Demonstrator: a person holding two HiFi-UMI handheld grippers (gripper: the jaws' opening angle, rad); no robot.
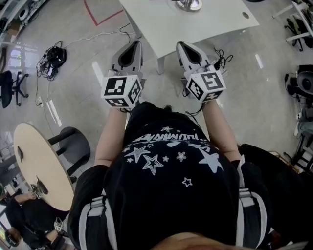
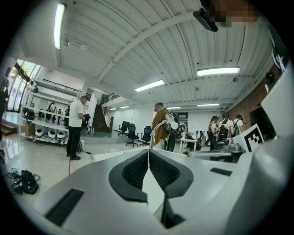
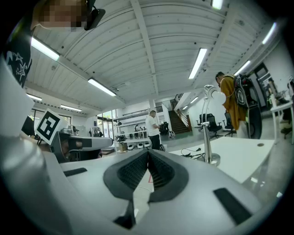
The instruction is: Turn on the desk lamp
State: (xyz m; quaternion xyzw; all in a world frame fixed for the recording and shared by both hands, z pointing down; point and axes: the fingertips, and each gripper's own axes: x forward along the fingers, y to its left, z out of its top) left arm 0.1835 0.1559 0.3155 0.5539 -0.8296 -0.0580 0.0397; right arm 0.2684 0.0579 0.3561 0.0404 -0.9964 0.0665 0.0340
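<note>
The desk lamp stands on a white table (image 1: 205,22); in the head view only its round metal base (image 1: 190,4) shows at the top edge. In the right gripper view the lamp (image 3: 206,124) rises on a thin silver stem with a curved neck, ahead and to the right. In the left gripper view the lamp (image 2: 160,128) stands straight ahead beyond the jaw tips. My left gripper (image 1: 135,45) (image 2: 148,155) and right gripper (image 1: 183,45) (image 3: 148,153) are held level side by side, short of the table's near edge. Both are shut with nothing between the pads.
A round wooden table (image 1: 34,163) and a dark chair (image 1: 73,145) stand to my left. Cables (image 1: 51,56) lie on the floor, more (image 1: 221,59) by the table corner. Several people (image 2: 74,126) stand in the room beyond, with office chairs (image 2: 131,134) behind.
</note>
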